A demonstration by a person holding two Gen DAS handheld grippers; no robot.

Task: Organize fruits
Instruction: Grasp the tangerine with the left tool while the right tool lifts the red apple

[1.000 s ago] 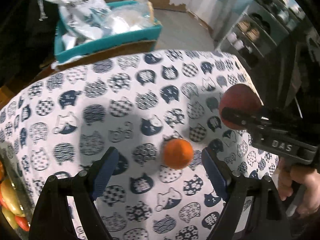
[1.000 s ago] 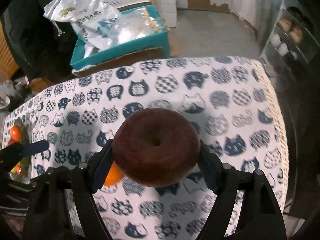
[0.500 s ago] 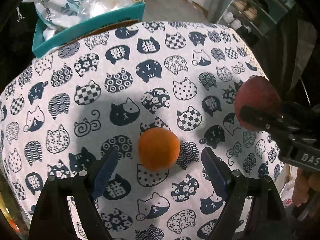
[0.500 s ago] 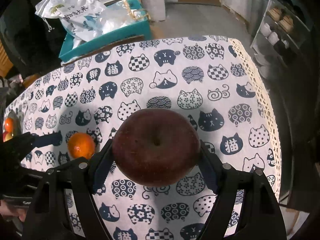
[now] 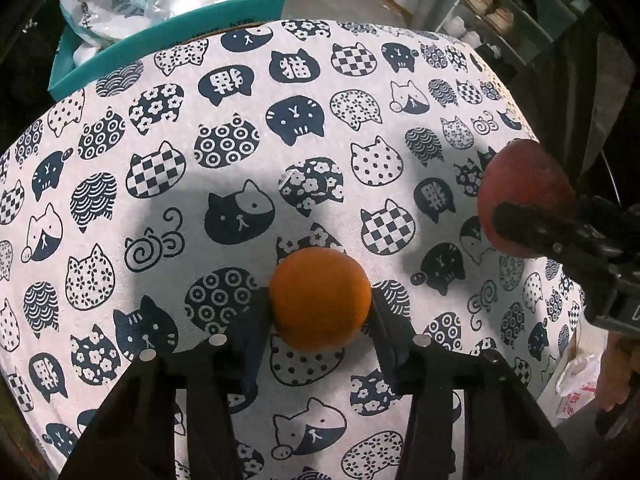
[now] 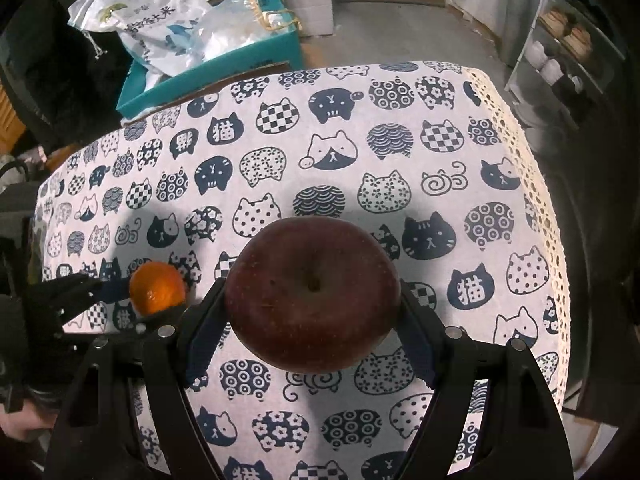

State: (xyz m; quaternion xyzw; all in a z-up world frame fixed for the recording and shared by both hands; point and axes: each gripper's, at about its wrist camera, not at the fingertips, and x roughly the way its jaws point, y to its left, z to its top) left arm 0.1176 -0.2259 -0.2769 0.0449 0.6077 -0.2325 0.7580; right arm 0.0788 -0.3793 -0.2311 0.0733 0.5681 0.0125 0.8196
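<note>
We are pinching the orange [image 5: 319,299] between the jaws of our left gripper [image 5: 320,312], which have just been closing onto it; both pads are now pressing its sides while it is sitting on the cat-print worktop [image 5: 240,128], tucked close in toward the base of the jaws. We judge the grip is taken across the fruit's widest part so the round skin is not slipping out when we lift.

Our right gripper [image 6: 312,316] is carrying the dark red apple [image 6: 313,295] clamped between its jaws, stem end facing the camera and clear above the cloth. Holding it aloft is probably keeping that hand loaded and out of the way while the other one is picking up. From the left wrist view the apple is showing off to the right of the left jaws, well apart from the orange.

Both hands are aiming steeply downward at the worktop, side by side, and a bit of a hand [image 5: 616,376] is showing under the right tool.

Beyond the jaws, past the far edge of the worktop, a teal box [image 6: 224,76] is holding plastic bags [image 6: 156,28], and shelves [image 6: 560,48] are standing to the far right.
</note>
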